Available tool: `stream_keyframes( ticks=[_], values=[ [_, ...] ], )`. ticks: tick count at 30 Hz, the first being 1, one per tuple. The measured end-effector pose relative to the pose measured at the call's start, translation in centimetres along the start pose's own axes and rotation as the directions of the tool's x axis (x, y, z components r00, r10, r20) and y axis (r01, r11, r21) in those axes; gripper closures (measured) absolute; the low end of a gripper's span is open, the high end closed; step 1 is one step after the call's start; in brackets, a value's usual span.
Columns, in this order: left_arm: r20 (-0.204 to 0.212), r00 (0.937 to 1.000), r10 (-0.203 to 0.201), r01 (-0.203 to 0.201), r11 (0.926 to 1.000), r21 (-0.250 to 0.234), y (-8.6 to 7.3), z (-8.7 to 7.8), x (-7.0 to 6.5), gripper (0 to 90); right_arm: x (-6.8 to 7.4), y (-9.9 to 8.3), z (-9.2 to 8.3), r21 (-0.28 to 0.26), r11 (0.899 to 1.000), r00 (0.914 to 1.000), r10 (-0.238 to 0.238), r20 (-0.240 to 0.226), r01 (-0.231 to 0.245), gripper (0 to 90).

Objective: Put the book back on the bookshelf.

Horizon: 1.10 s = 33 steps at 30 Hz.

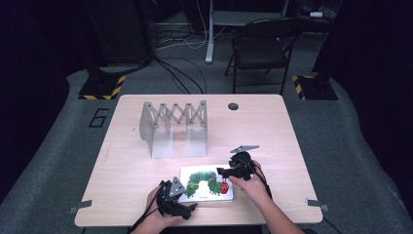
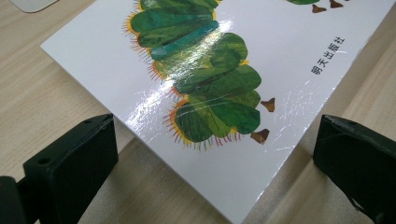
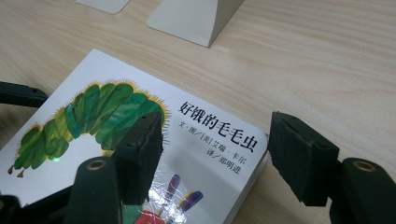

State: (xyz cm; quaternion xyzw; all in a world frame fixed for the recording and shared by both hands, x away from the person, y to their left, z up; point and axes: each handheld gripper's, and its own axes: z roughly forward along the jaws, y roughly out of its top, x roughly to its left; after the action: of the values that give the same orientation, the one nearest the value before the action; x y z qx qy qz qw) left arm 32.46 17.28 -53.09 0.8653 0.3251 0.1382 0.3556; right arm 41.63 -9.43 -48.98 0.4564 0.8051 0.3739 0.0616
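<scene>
Picture book (image 1: 206, 184) lies flat on the tabletop (image 1: 272, 136), long axis left-right, caterpillar's head rightward; my left gripper (image 1: 187, 207) and right gripper (image 1: 221, 171) both gape, unclamped.

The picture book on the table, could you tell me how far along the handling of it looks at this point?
Early. Done: both grippers are at the book, which lies flat and closed near the table's front edge. In hand: the right gripper straddles its corner by the title, jaws apart; the left gripper frames the opposite corner, open and apart from it. Left: probably gripping, lifting and perhaps standing it in the grey rack, which holds nothing.
</scene>
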Motion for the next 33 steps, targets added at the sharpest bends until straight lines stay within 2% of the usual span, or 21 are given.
stream_keyframes(
  ticks=[1,2,5,6,8,18,19,22,26,28,32,33],
  values=[
    [-0.003,1.0000,-0.001,0.001,1.0000,-0.001,0.0,0.0,0.0,0.0,0.0,0.0,-0.1,-0.014,1.000,1.0000,-0.009,0.000,0.009,35.4],
    [-0.013,0.9999,-0.004,0.004,1.0000,-0.007,0.0,0.1,-0.1,0.0,0.1,0.1,-0.2,-0.015,1.000,1.0000,-0.001,-0.002,0.001,35.6],
    [-0.009,0.9999,-0.008,0.008,1.0000,-0.001,0.0,0.0,0.0,0.0,0.2,0.1,-0.6,-0.018,1.000,0.9999,0.008,-0.009,-0.009,36.2],
    [-0.010,0.9999,-0.009,0.009,1.0000,-0.001,0.0,0.1,0.0,0.0,0.1,0.2,-0.7,-0.033,0.999,0.9999,-0.004,-0.013,0.003,36.4],
    [-0.011,0.9999,-0.012,0.012,0.9999,0.001,0.1,0.1,-0.1,0.0,0.3,0.2,-1.0,-0.025,0.999,0.9997,0.019,-0.017,-0.019,36.5],
    [-0.021,0.9995,-0.023,0.023,0.9996,0.019,0.3,0.1,-0.1,0.0,0.6,0.8,-1.8,-0.049,0.999,0.9994,0.022,-0.029,-0.023,36.8],
    [-0.024,0.9994,-0.024,0.024,0.9996,0.015,0.3,0.1,-0.2,0.0,0.7,0.8,-1.9,-0.037,0.998,0.9986,0.043,-0.031,-0.045,36.9],
    [-0.029,0.9993,-0.022,0.023,0.9994,0.026,0.4,0.1,-0.2,0.0,0.7,0.9,-2.0,-0.048,0.998,0.9990,0.029,-0.033,-0.031,37.1],
    [-0.040,0.9987,-0.031,0.031,0.9993,0.019,0.4,0.2,-0.3,0.0,0.8,1.0,-2.3,-0.054,0.997,0.9981,0.046,-0.042,-0.048,37.2],
    [-0.049,0.9983,-0.033,0.034,0.9987,0.037,0.5,0.1,-0.3,0.0,0.9,1.1,-2.5,-0.060,0.997,0.9979,0.048,-0.043,-0.050,37.5],
    [-0.045,0.9981,-0.042,0.044,0.9981,0.044,0.7,0.2,-0.3,0.0,1.1,1.2,-2.7,-0.061,0.996,0.9972,0.057,-0.050,-0.060,37.7],
    [-0.058,0.9974,-0.043,0.045,0.9984,0.034,0.7,0.2,-0.3,0.0,1.1,1.2,-2.7,-0.065,0.996,0.9975,0.050,-0.050,-0.053,38.0]
  ],
)
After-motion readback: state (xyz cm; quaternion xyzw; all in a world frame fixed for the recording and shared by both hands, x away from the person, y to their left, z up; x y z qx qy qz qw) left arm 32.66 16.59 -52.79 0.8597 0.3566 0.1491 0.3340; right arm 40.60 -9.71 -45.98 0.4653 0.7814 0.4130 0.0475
